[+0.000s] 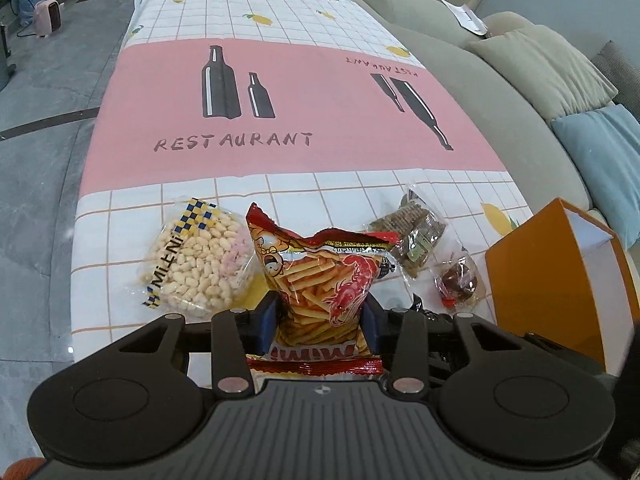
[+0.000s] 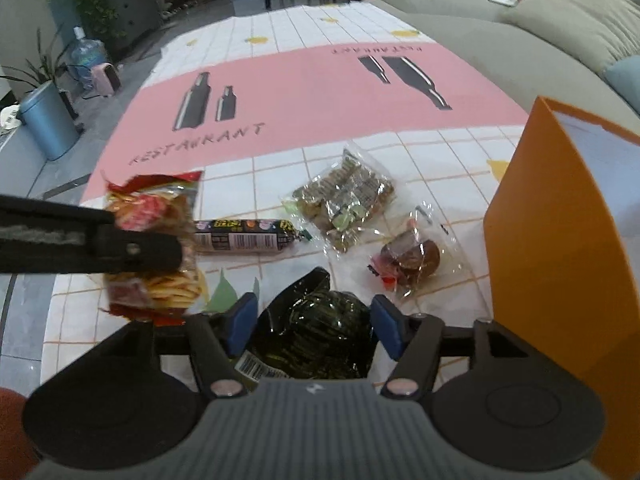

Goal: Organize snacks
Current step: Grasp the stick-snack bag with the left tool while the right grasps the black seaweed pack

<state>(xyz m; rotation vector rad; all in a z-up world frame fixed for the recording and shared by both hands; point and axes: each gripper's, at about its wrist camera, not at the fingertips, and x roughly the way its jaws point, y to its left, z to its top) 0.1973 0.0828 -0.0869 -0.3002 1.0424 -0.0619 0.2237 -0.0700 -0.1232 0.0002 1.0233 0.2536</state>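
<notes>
We have both hands loaded right now. The left gripper (image 1: 320,316) pinches the red bag of shrimp sticks (image 1: 320,280) between its blue fingers (image 1: 267,320), the bag squeezed at its waist and lifted clear of the tabletop (image 1: 280,80), as the right wrist view shows it hanging in the air. The right gripper (image 2: 314,324) has its fingers on either side of a dark green crinkly packet (image 2: 320,332); they touch its sides, so we judge it gripped, though how firmly we cannot tell.

The orange box (image 2: 560,240) stands open-topped at the right edge of the tabletop, and from here we cannot see whether anything lies inside it. We judge that box to be where the snacks belong.

Outside the box lie plenty more. Nearest the box sits a clear packet with dark brown candy (image 2: 408,258). Farther from the box lies a clear bag of green-wrapped brown biscuits (image 2: 346,204), then a dark sausage stick (image 2: 244,236), and farthest from the box a bag of pale puffed corn (image 1: 200,256).

So by our reckoning we are early or midway: two packets in hand, none seen stowed, four waiting on the tabletop.
</notes>
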